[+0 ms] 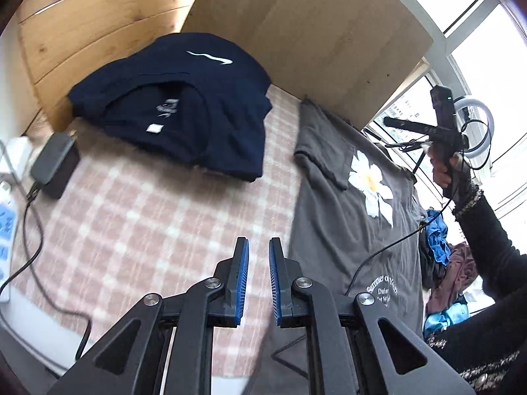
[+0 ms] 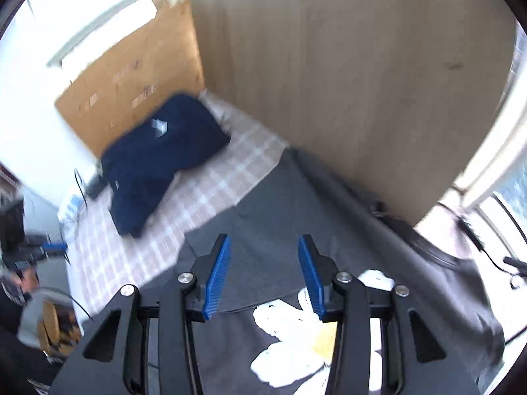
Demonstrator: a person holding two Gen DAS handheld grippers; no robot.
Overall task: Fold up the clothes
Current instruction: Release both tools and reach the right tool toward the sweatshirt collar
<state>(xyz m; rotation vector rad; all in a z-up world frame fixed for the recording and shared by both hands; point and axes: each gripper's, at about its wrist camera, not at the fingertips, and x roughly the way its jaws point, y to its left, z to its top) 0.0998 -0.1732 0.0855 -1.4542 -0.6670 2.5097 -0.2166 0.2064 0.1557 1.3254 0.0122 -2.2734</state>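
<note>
Left wrist view. The left gripper (image 1: 258, 283) fills the lower centre of the frame, its blue-padded jaws parted by a narrow gap with nothing between them, above a pink-and-white checked cloth (image 1: 138, 217) that covers the work surface. A grey T-shirt (image 1: 332, 217) printed with a white daisy (image 1: 372, 184) lies spread along the right half of the frame, one sleeve folded over its upper left corner and white lettering near its lower hem. A pile of folded navy garments (image 1: 178, 105) sits in the upper left centre, against a pine-board wall (image 1: 89, 26). A dark power adapter (image 1: 54, 161) with its cable rests at the left edge, beside a white power strip (image 1: 6, 217). At the right edge, the person's hand (image 1: 444, 168) holds the handle of the right gripper raised near a window; its jaws cannot be made out from here. Crumpled blue and brown clothes (image 1: 451, 256) lie below that hand.

Right wrist view. The right gripper (image 2: 263, 276) occupies the lower centre, its jaws spread wide and empty above the grey T-shirt (image 2: 280, 204). The daisy (image 2: 290, 345) shows at lower centre, partly behind the right finger. The navy pile (image 2: 158, 158) lies in the left centre on the checked cloth (image 2: 210, 184). A plain light wood panel (image 2: 346, 82) fills the upper right. The frame is motion-blurred, most strongly at its left edge.
</note>
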